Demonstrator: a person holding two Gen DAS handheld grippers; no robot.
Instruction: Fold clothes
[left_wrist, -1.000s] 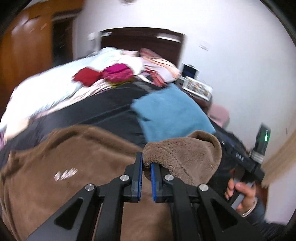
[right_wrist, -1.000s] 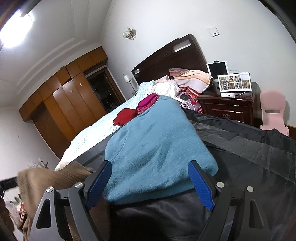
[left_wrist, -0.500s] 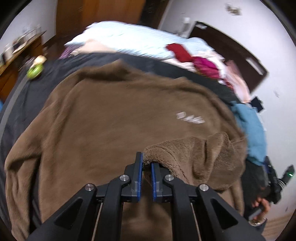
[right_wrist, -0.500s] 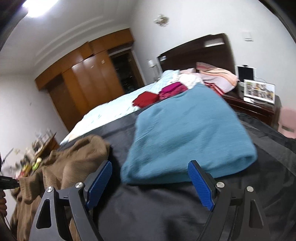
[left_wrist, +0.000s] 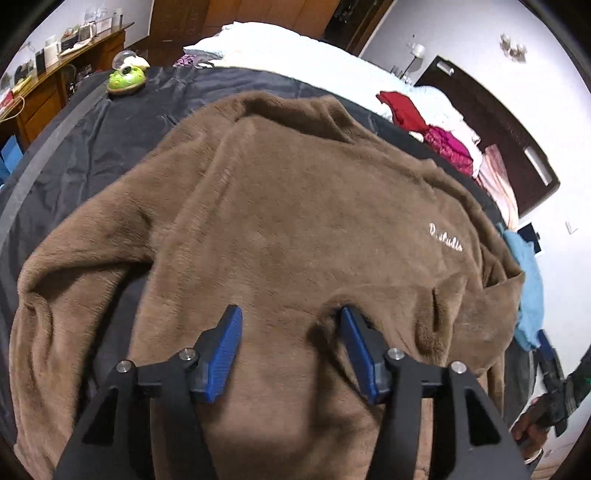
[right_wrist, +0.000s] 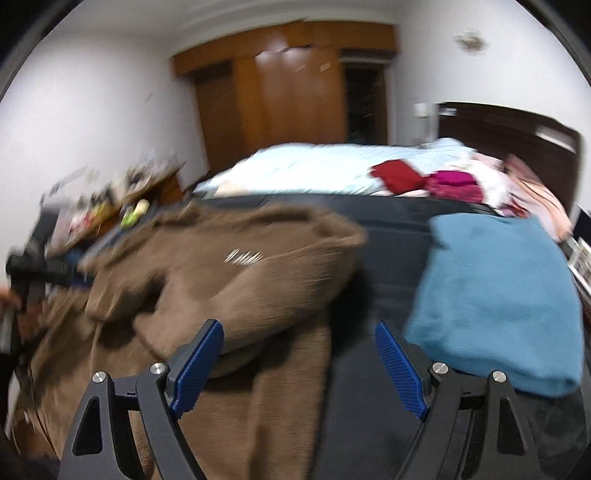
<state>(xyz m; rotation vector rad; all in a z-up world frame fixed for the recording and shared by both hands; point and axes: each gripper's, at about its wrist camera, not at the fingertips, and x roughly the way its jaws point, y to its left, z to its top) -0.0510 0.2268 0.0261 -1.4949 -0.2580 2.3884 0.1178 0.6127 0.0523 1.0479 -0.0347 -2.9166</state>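
Left wrist view: brown fleece (left_wrist: 295, 221) spread chest-up on dark bed cover (left_wrist: 110, 125), collar end near, hem far, long axis running away from camera; white script logo (left_wrist: 445, 238) at right. Looks thick, soft, floppy, bulky to crease; best taken at sleeve cuff or shoulder seam. Left hand-held gripper (left_wrist: 291, 345) wide, empty, over collar. Right hand-held gripper (right_wrist: 299, 363) wide, empty, beside folded blue garment (right_wrist: 498, 295).

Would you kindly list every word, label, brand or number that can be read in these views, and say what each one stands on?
White script embroidery on the chest of the brown fleece sweater: a short cursive word, too small and distorted to read with confidence in the left wrist view.
The same embroidery in the right wrist view: motion-blurred, unreadable.
Items on the wooden side table: any labels too small to read.
No other text visible.
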